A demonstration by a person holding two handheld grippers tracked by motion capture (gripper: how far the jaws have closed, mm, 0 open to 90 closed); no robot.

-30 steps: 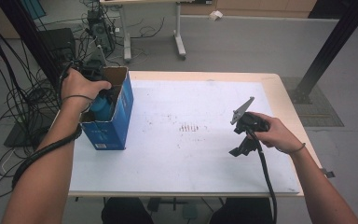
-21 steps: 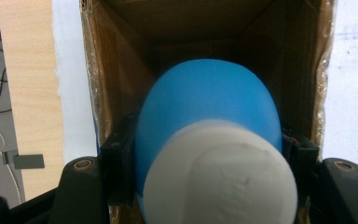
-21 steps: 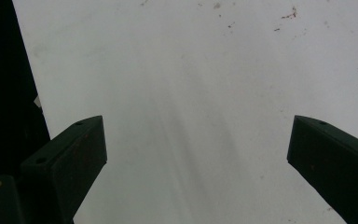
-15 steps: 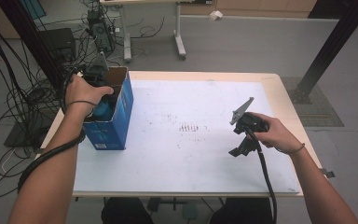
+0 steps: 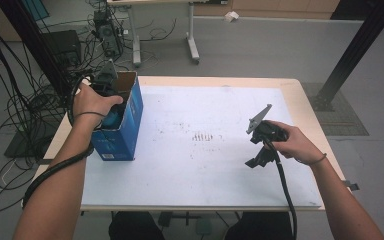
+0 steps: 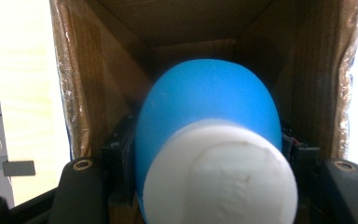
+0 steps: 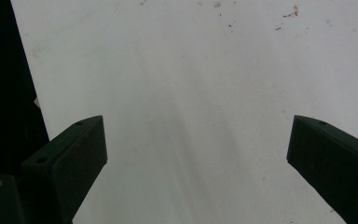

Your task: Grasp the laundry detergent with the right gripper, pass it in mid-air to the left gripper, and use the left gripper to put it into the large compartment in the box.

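Observation:
An open blue cardboard box (image 5: 128,128) stands at the left edge of the table (image 5: 205,192). My left gripper (image 6: 207,158) reaches down into the box's open top. It is shut on a rounded blue thing with a white cap (image 6: 205,107), whose blue shows inside the box (image 5: 112,119) in the high view. Brown cardboard walls (image 6: 93,70) surround it. Over the right part of the white table top, my right gripper (image 5: 256,161) points down at the bare surface. Its jaws stand wide apart with nothing between them (image 7: 196,158).
The white sheet (image 5: 195,165) covering the table has small dark specks near its middle. Cables (image 5: 25,115) and dark equipment lie on the floor to the left of the table. A black post (image 5: 350,55) rises at the right, and another table's legs (image 5: 192,35) stand beyond.
The left hand has shifted slightly at the box's open top, with the blue thing still between its jaws. The right hand has kept still.

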